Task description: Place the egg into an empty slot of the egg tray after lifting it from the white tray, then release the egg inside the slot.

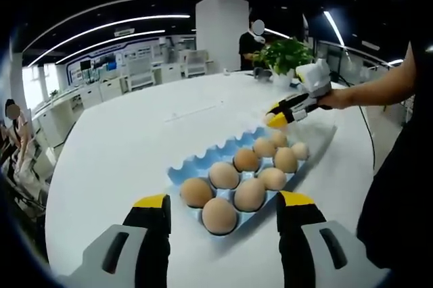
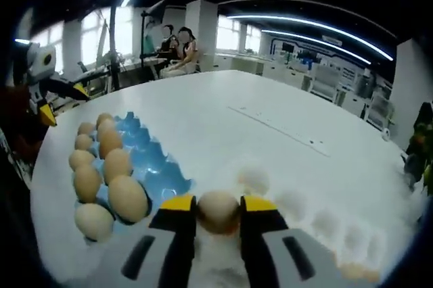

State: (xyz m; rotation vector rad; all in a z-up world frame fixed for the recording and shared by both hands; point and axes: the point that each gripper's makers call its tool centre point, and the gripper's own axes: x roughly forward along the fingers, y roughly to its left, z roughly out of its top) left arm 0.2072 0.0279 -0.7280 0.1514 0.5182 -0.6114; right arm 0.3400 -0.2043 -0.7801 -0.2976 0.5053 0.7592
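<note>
Between the yellow-tipped jaws of the right gripper (image 2: 218, 208), a pale brown egg (image 2: 218, 211), clamped just over the white moulded tray (image 2: 325, 227). Just beside it, the light blue egg tray (image 2: 152, 166) on the round white table (image 2: 270, 126), eggs along one side. Left gripper (image 1: 223, 201) spread wide, holding nothing.

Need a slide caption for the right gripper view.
Right gripper grips an egg over the white tray, beside the blue egg tray.
</note>
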